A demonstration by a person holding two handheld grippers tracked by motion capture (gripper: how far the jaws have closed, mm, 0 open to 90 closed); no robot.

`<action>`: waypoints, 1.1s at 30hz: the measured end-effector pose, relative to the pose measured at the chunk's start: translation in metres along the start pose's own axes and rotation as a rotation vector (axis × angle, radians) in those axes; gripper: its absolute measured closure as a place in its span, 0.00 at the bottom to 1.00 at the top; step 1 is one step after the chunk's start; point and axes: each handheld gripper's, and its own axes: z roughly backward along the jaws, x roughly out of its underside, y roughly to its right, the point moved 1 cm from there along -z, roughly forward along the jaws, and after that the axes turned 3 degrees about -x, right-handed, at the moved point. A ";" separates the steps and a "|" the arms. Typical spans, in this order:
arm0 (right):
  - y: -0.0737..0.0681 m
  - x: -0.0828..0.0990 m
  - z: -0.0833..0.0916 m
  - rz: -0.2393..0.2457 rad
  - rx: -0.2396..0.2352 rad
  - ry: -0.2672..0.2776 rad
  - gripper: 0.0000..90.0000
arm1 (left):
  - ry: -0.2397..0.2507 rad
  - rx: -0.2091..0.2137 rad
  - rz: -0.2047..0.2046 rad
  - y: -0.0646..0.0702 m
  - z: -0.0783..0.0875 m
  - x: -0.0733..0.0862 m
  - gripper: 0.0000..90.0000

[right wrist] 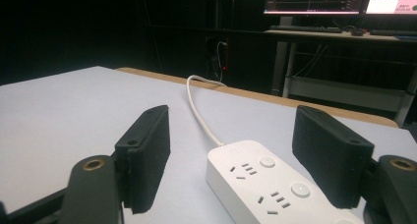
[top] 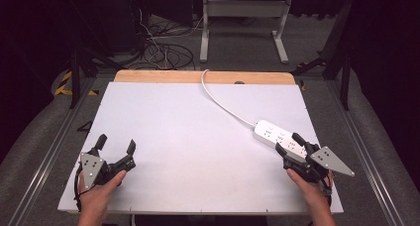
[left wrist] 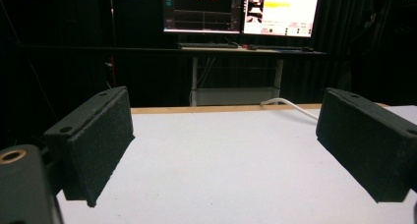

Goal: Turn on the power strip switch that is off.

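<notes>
- The left gripper (top: 117, 143) is seen in the high view near the front left corner of the white table (top: 188, 132), held in the person's left hand (top: 96, 194).
- Its jaws are spread wide, and nothing is held between them; in the left gripper view (left wrist: 223, 150) only bare white tabletop (left wrist: 221, 170) is seen between the two black pads.
- A grey three-cornered plate (top: 91, 170) is carried on top of the left gripper.
- A strip of wood (top: 163, 77) is shown along the far edge of the table.
- A white cable (top: 220, 102) is run from the far edge of the table, near the middle, down to the right, where it is joined to a white power strip (top: 280, 136).
- The power strip is laid flat on the right part of the table, at a slant.
- The right gripper (top: 289, 142) is held in the person's right hand (top: 309, 186) at the near end of the power strip.
- Its jaws are parted wide and stand on either side of the strip's near end; in the right gripper view (right wrist: 231, 153) the power strip (right wrist: 265, 184) is seen between the pads with a gap on each side, so nothing is gripped.
- Lit monitors (left wrist: 241, 10) on a desk are seen in the dark beyond the table.
</notes>
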 end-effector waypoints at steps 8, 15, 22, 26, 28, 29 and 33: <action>-0.001 -0.004 0.001 0.025 0.004 0.000 0.38 | -0.001 0.004 0.002 0.000 0.000 0.000 0.09; 0.002 -0.011 0.004 0.028 0.006 -0.004 0.38 | -0.008 0.008 -0.008 0.001 0.000 0.001 0.09; 0.004 -0.016 0.002 0.035 0.014 -0.016 0.42 | -0.010 0.005 -0.008 -0.002 0.000 0.001 0.09; 0.006 -0.020 0.000 0.053 0.015 -0.016 0.54 | -0.010 0.003 -0.004 -0.002 0.000 0.001 0.09; 0.007 -0.021 0.000 0.057 0.020 -0.020 0.58 | -0.011 0.003 -0.007 -0.002 0.000 0.001 0.09; 0.008 -0.022 0.000 0.054 0.024 -0.026 0.61 | -0.011 0.003 -0.007 -0.001 0.000 0.001 0.09; 0.011 -0.026 0.000 0.045 0.031 -0.061 0.71 | -0.012 0.001 -0.010 -0.002 0.000 0.002 0.09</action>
